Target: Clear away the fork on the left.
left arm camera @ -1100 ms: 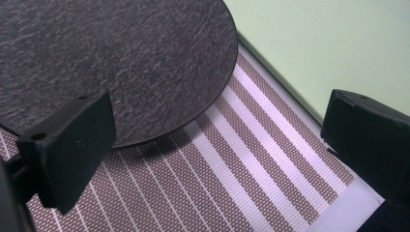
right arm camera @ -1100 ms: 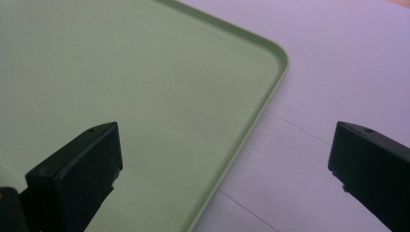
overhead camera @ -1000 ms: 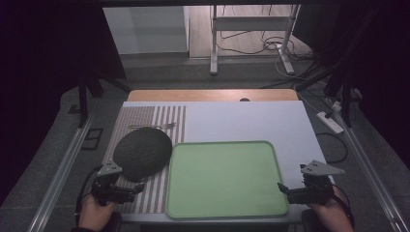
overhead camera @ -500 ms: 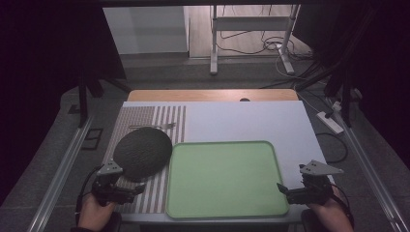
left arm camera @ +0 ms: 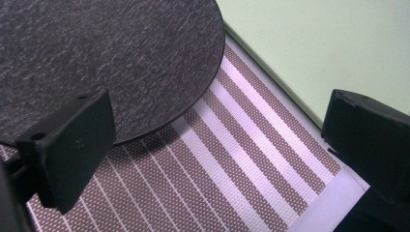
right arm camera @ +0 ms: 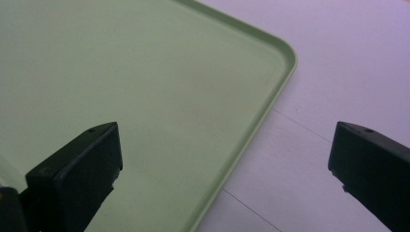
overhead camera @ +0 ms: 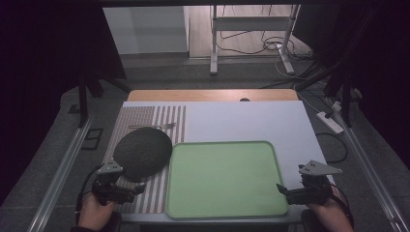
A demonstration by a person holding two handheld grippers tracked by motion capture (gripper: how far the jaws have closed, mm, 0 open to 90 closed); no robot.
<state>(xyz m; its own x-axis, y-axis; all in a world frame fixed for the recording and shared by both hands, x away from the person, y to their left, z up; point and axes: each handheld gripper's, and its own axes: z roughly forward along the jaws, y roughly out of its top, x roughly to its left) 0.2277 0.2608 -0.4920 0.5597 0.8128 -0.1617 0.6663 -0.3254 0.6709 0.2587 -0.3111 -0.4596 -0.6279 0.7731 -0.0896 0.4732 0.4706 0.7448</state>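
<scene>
High view: a dark round plate (overhead camera: 142, 152) lies flat on a brown-and-white striped placemat (overhead camera: 159, 121) at the left of the white table (overhead camera: 241, 121). Being round, it has no long axis, and I cannot tell any direction it points. Its right rim sits just beside, perhaps slightly over, the left edge of a light green tray (overhead camera: 225, 179), whose long side runs left to right across the table. A fork (overhead camera: 152, 127) lies on the placemat just behind the plate, its length also running left to right.

Left gripper (overhead camera: 138, 188) hovers at the near edge of the plate, jaws wide apart and holding nothing. Left gripper view shows the plate's rim (left arm camera: 121, 58) between the spread jaws, with the tray's edge (left arm camera: 314, 53) to one side.

Right gripper (overhead camera: 281, 189) sits at the tray's near right corner, jaws likewise wide and empty; right gripper view shows the tray's rounded corner (right arm camera: 285, 58) between them.
</scene>
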